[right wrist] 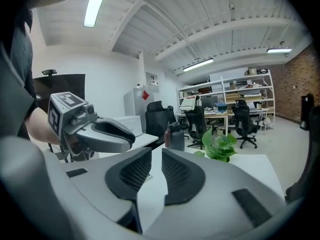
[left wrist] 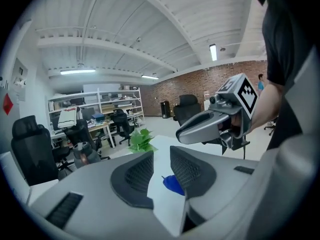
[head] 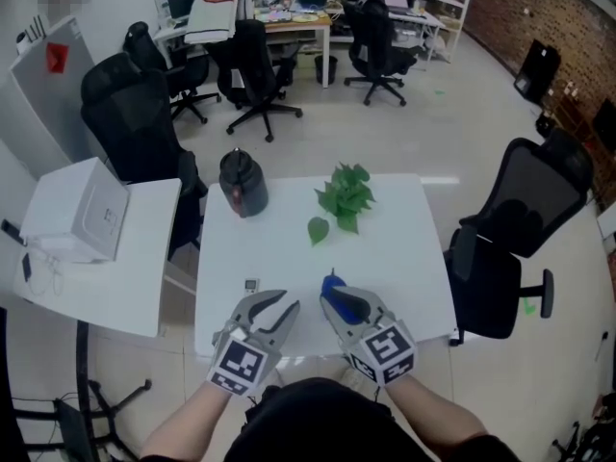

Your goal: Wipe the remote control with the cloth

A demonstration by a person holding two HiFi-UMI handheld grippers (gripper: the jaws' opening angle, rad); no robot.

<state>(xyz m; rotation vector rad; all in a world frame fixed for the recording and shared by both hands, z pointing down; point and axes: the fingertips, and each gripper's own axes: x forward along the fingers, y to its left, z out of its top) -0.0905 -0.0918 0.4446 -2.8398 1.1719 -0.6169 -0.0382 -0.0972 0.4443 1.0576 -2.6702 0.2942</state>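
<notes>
A small blue cloth (head: 333,285) lies on the white table (head: 404,239), right at the tips of my right gripper (head: 332,301). In the left gripper view the cloth (left wrist: 173,184) shows on the table beyond the gap of my left gripper (left wrist: 161,156), whose jaws stand apart with nothing between them. My right gripper (right wrist: 156,156) has a narrow gap between its pads, and only table shows in it. The left gripper (head: 289,303) hovers beside it near the front edge. A tiny grey object (head: 251,284) lies left of both; I cannot tell whether it is the remote.
A black jug (head: 242,183) and a green plant (head: 345,195) stand at the table's far side. A side table with a white box (head: 82,210) is at the left. A black office chair (head: 525,219) stands at the right.
</notes>
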